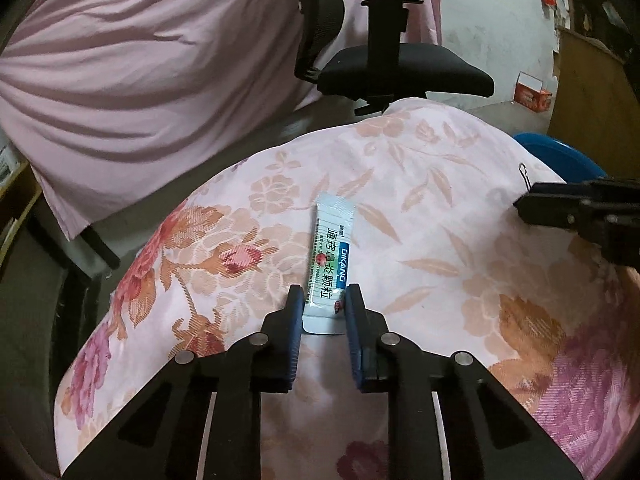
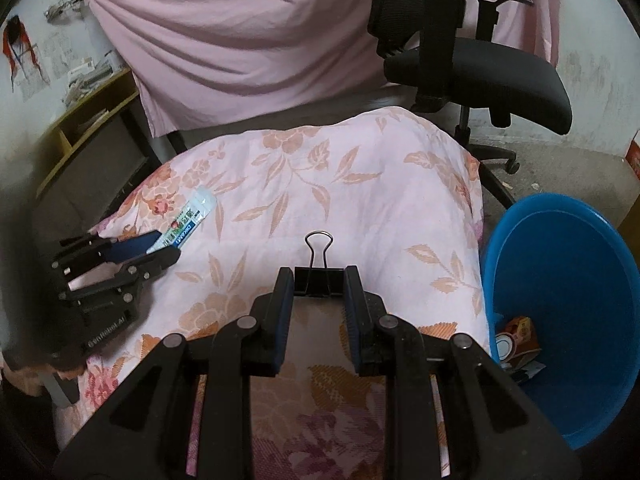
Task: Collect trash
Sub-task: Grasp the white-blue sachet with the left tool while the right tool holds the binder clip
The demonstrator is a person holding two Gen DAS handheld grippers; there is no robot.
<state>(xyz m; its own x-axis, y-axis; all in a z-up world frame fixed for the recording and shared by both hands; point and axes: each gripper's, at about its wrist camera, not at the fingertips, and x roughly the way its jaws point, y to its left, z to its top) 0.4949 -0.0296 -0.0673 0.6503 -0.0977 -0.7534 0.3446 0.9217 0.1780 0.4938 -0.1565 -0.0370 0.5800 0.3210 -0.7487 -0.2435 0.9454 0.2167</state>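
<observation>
Trash lies on a table under a flowered cloth (image 2: 360, 184), in reach of both tongs. Largest in the room is the pink sheet (image 2: 248, 36) hanging behind, then the black office chair (image 2: 492, 76) beyond the table's far edge.

Only the right view shows the inside of the blue bin (image 2: 568, 304), just right of the right tongs (image 2: 318, 280), with scraps of packaging (image 2: 520, 340) at its bottom; the left view catches just its rim past the cloth's edge. That right view also takes in a wooden shelf (image 2: 80, 128) off beyond the left tongs (image 2: 162, 246).

The right tongs are closed on a black binder clip (image 2: 318, 278), pads against its two sides, wire loop pointing away.

The left view shows the sachet (image 1: 329, 264) best: white and blue, printed, lying lengthwise with its near end between the blue pads (image 1: 295, 312). There no gap shows on either side of it. Pads meet the sachet's edges; the tongs grip it.
</observation>
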